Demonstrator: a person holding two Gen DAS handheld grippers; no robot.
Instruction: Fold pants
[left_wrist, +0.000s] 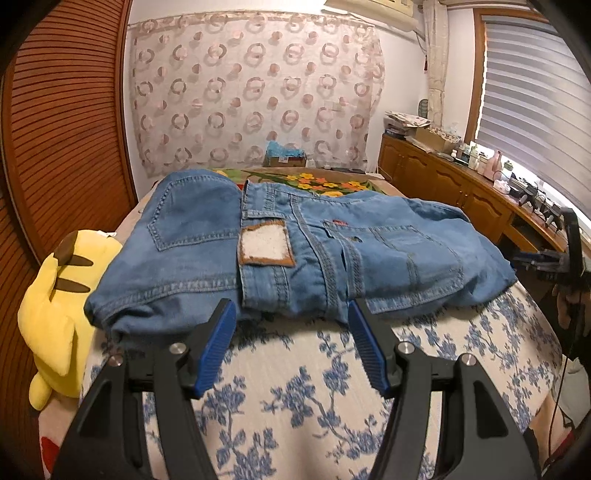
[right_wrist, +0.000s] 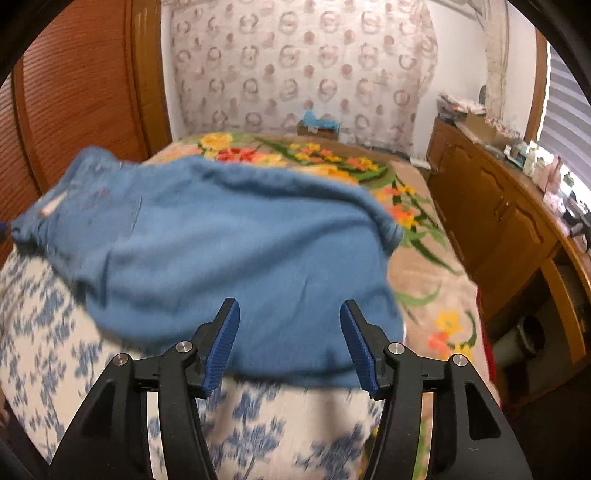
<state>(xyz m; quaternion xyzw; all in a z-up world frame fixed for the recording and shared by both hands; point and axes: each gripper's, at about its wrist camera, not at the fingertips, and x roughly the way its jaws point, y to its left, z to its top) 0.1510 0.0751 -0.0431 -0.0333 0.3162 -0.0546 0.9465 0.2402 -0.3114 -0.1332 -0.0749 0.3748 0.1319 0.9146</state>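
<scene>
A yellow plush toy (left_wrist: 55, 295) lies at the bed's (left_wrist: 314, 387) left edge. Beside it, the folded blue pants (left_wrist: 295, 251) stretch across the bed. The left tool (left_wrist: 291, 325) and right tool (right_wrist: 290, 325) both gape, holding nothing.

Left gripper (left_wrist: 291, 314) tilts downward, jaws apart, nothing btwn the blue pads (left_wrist: 218, 339). Right gripper (right_wrist: 290, 315) likewise angled down, jaws apart and empty; a hand (left_wrist: 570, 306) grips its handle at far right.
</scene>
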